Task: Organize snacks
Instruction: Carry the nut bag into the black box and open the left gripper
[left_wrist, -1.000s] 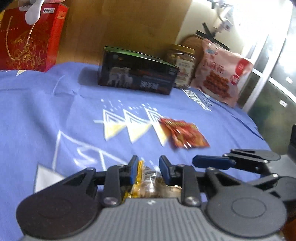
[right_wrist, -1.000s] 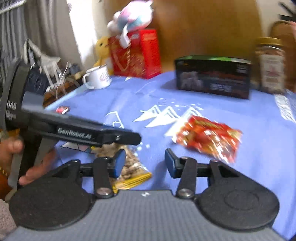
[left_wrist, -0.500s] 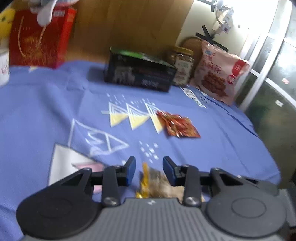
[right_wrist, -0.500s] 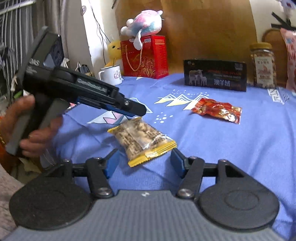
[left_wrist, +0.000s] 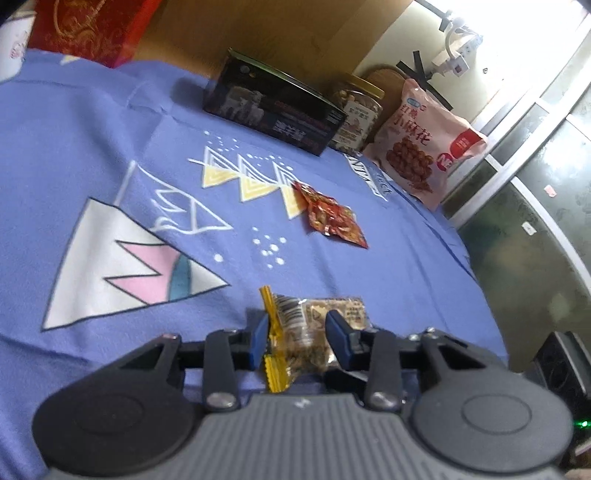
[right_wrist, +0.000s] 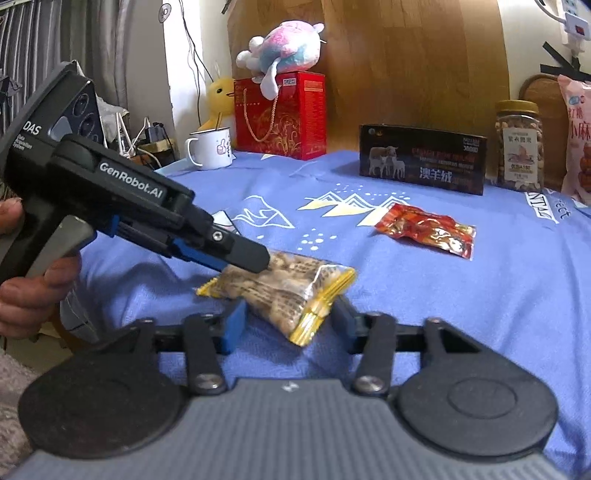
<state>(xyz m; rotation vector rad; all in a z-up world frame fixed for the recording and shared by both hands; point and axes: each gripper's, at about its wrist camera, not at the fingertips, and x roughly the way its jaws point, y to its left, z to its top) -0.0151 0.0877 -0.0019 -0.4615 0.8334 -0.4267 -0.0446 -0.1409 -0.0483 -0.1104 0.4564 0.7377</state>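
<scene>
Two small packets lie on the blue cloth (right_wrist: 480, 295): a red foil packet (right_wrist: 424, 230) farther off, and a clear yellow-edged nut packet (right_wrist: 280, 291) near. My left gripper (left_wrist: 297, 338) pinches the nut packet; my right gripper (right_wrist: 290, 325) is closing around its near end.

Both cameras sit low, close over the blue cloth (left_wrist: 74, 147), each looking forward past its own gripper. The left view faces the black box (left_wrist: 273, 103) from the left, the right view frontally; both share the yellow-edged snack packet (right_wrist: 280, 291).
</scene>
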